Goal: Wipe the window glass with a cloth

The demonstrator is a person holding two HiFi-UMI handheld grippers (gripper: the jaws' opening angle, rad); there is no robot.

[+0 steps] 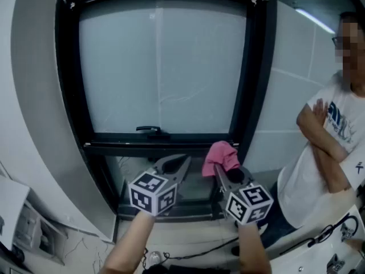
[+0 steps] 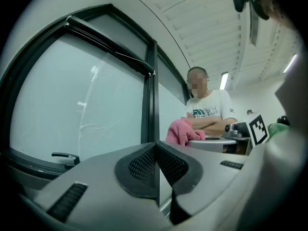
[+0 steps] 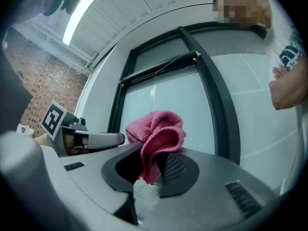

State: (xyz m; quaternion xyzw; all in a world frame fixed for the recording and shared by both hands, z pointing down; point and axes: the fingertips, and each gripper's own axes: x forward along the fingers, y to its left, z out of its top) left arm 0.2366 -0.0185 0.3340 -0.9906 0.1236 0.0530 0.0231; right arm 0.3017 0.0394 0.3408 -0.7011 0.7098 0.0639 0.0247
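Window glass (image 1: 162,67) fills the space ahead of and above both grippers, a big pale, frosted-looking pane with a few thin streaks near its middle. We see a black frame (image 1: 68,67) around it, with its lower bar just beyond the jaw tips. Off to the right of the right gripper stands a person in a white shirt (image 1: 325,153), arms crossed.

From the head view we get both tools side by side below the pane, each with its marker cube (image 1: 151,193) nearest the forearm. The left gripper (image 2: 156,148) has its jaws pressed together with nothing between them, and only its own view makes that plain. That view also shows the person and the cloth off to the left gripper's right. The right gripper (image 3: 154,165) is pinching the cloth (image 3: 156,134). Its own view shows the fabric wedged between the ribbed pads, and a brick wall (image 3: 38,81) and a ceiling light (image 3: 82,11) to its left, which the head view lacks.

We see the cloth as pink and soft-piled, bunched into a loose folded lump that rises above the right gripper's jaw tips, near the frame's lower bar. We cannot tell whether it touches anything there. A small black handle (image 1: 149,130) sits on that bar, just beyond the left gripper's tips.
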